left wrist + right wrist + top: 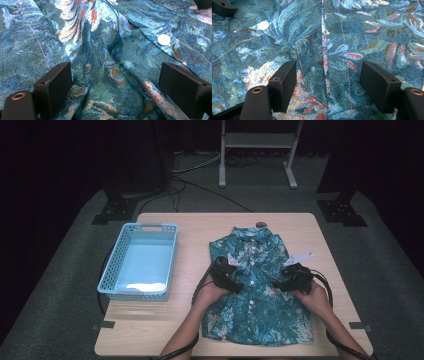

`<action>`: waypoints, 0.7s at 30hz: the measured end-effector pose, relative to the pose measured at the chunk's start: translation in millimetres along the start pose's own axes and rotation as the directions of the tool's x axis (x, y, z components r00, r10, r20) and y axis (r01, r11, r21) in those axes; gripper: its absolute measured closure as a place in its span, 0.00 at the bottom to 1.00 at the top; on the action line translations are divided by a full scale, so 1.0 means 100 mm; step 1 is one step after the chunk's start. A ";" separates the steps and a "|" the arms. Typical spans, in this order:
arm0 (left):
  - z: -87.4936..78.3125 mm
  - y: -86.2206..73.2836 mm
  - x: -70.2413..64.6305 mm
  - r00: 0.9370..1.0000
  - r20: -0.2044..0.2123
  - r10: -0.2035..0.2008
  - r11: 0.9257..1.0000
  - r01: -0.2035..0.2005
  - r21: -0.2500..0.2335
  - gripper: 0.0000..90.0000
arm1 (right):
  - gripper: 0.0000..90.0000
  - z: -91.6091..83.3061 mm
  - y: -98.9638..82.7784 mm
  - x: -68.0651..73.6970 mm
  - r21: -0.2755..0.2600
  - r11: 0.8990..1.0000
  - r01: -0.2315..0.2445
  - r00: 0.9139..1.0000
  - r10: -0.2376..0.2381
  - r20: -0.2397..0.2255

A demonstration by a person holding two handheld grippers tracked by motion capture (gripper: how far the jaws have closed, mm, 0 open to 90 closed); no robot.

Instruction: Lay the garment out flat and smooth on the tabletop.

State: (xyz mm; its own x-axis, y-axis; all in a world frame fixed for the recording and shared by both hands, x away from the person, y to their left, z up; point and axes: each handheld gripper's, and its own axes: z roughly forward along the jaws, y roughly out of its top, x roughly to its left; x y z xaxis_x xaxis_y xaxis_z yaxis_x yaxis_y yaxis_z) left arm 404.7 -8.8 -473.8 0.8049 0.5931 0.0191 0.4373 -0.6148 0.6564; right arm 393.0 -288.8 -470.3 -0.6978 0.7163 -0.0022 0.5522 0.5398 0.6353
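Observation:
A teal floral short-sleeved shirt lies flat, front up, on the wooden table, collar toward the far edge. Both grippers rest low on its chest. My left gripper sits left of the button line. In the left gripper view its jaws stand wide apart over a raised wrinkle of cloth, near a white button. My right gripper sits on the shirt's right side. Its jaws stand open over the chest pocket seam, pressing on nothing.
A light blue perforated basket stands on the table's left part. A white tag sticks out by the shirt's right sleeve. A small dark object lies at the far edge behind the collar. Cables trail off both grippers toward the near edge.

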 end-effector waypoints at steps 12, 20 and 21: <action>-0.16 -0.17 -0.06 0.999 0.025 0.028 0.999 -0.028 0.017 0.12 | 0.32 -0.07 -0.10 0.16 -0.015 0.999 0.040 0.999 -0.040 -0.033; -0.27 -0.27 -0.10 0.998 0.041 0.044 0.998 -0.046 0.032 0.12 | 0.32 -0.11 -0.16 0.23 -0.013 0.997 0.078 0.995 -0.079 -0.063; -0.28 -0.28 -0.10 0.998 0.043 0.047 0.998 -0.048 0.033 0.12 | 0.32 -0.12 -0.16 0.24 -0.013 0.997 0.081 0.994 -0.082 -0.067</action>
State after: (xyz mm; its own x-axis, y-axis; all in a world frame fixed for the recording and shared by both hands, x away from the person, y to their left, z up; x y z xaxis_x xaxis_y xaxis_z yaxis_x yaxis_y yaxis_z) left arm 373.0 16.9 -471.6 0.8410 0.5408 0.0178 0.4107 -0.6594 0.6297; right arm 362.0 -286.1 -471.5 -0.7699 0.6381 -0.0023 0.4874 0.5904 0.6433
